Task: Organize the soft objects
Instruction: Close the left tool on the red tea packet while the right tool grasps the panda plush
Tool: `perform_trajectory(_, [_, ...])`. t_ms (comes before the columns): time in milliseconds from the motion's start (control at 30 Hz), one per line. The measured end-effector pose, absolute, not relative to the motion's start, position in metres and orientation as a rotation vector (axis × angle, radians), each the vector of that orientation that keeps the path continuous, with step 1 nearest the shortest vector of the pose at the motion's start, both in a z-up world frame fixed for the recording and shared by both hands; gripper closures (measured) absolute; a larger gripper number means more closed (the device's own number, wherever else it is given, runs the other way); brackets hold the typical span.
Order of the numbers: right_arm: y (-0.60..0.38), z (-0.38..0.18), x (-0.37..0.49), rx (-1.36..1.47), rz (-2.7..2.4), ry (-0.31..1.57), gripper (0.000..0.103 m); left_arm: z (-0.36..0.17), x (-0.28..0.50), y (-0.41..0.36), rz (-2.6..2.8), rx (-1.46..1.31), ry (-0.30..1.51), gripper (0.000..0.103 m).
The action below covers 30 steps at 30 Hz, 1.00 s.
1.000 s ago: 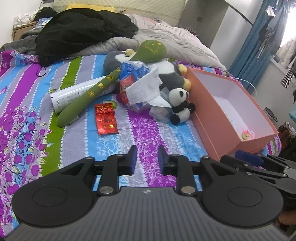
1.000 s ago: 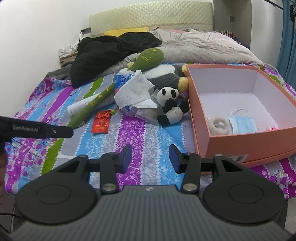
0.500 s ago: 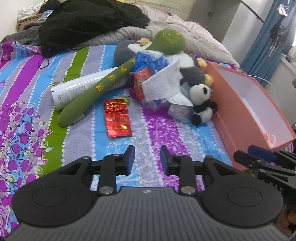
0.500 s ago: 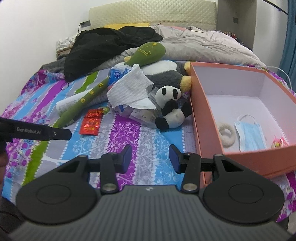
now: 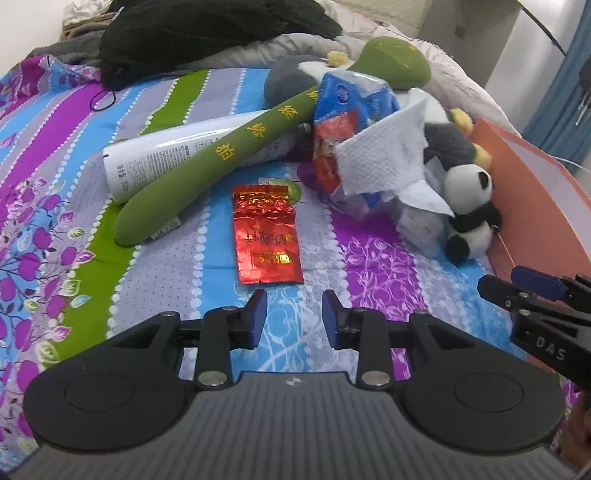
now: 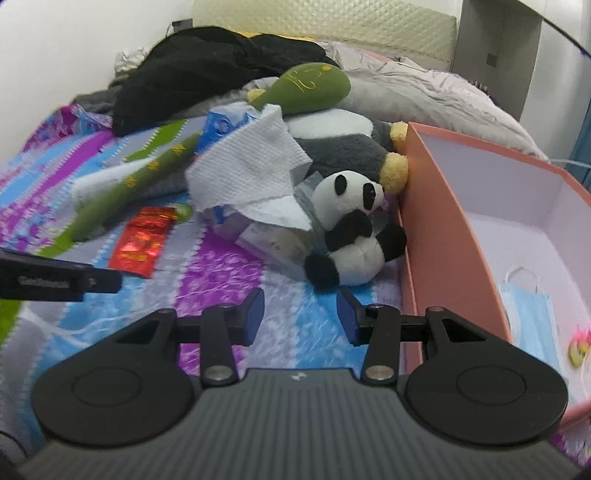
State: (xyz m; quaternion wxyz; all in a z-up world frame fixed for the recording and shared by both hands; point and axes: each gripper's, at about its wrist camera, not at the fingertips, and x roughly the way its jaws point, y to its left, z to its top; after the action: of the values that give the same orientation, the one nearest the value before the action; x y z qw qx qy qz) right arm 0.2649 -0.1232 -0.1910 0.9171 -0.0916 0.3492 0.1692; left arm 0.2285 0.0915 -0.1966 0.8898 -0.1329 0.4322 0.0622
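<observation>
A small panda plush (image 6: pixel 351 225) sits on the striped bedspread against the orange box (image 6: pixel 436 221), just beyond my right gripper (image 6: pixel 301 314), which is open and empty. Behind the panda lie a grey-and-white plush (image 6: pixel 343 147), a white tissue (image 6: pixel 247 166) and a long green plush mallet (image 6: pixel 310 88). In the left wrist view my left gripper (image 5: pixel 293 314) is open with nothing between its fingers, right in front of a red foil packet (image 5: pixel 266 236). The mallet (image 5: pixel 236 147) lies across a white tube (image 5: pixel 155 162). The panda (image 5: pixel 469 206) is at the right.
The orange box holds a blue face mask (image 6: pixel 528 314) and a small pink item. A blue tissue pack (image 5: pixel 347 96) sits under the tissue. Black clothing (image 5: pixel 207 33) and a grey duvet (image 6: pixel 424 92) are heaped at the bed's far end.
Both grippers have come down and closer to the pile; the red packet and the panda now loom larger. The left jaws stand a little wider than a second ago.
</observation>
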Motion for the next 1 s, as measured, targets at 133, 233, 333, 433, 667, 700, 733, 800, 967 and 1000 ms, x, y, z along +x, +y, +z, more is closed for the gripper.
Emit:
perform_trajectory(133, [-0.122,-0.195,0.283,-0.194,0.314,0.697,0.057,-0.203,0.244,0.093,0.143,-0.263,0.893,0.065])
perform_trajectory(233, [-0.119,-0.196,0.295,-0.215,0.278,0.669,0.057,-0.204,0.256,0.095,0.155,-0.240,0.878,0.060])
perform_trajectory(333, [-0.116,-0.197,0.307,-0.240,0.256,0.644,0.057,-0.203,0.267,0.096,0.170,-0.204,0.862,0.057])
perform_trajectory(433, [-0.114,-0.198,0.318,-0.255,0.243,0.632,0.057,-0.203,0.275,0.098,0.188,-0.188,0.849,0.045])
perform_trajectory(667, [-0.106,-0.207,0.335,-0.343,0.216,0.619,0.058,-0.215,0.297,0.106,0.237,-0.201,0.852,0.042])
perform_trajectory(700, [-0.105,-0.209,0.336,-0.350,0.221,0.622,0.057,-0.217,0.300,0.106,0.238,-0.196,0.858,0.042])
perform_trajectory(733, [-0.106,-0.210,0.338,-0.347,0.232,0.627,0.058,-0.219,0.304,0.104,0.236,-0.182,0.861,0.042])
perform_trajectory(800, [-0.106,-0.213,0.340,-0.341,0.245,0.640,0.058,-0.222,0.310,0.101,0.242,-0.154,0.868,0.042])
perform_trajectory(967, [-0.106,-0.222,0.346,-0.347,0.259,0.649,0.058,-0.229,0.321,0.102,0.276,-0.146,0.870,0.042])
perform_trajectory(1000, [-0.106,-0.222,0.346,-0.346,0.262,0.646,0.058,-0.230,0.323,0.103,0.280,-0.149,0.865,0.042])
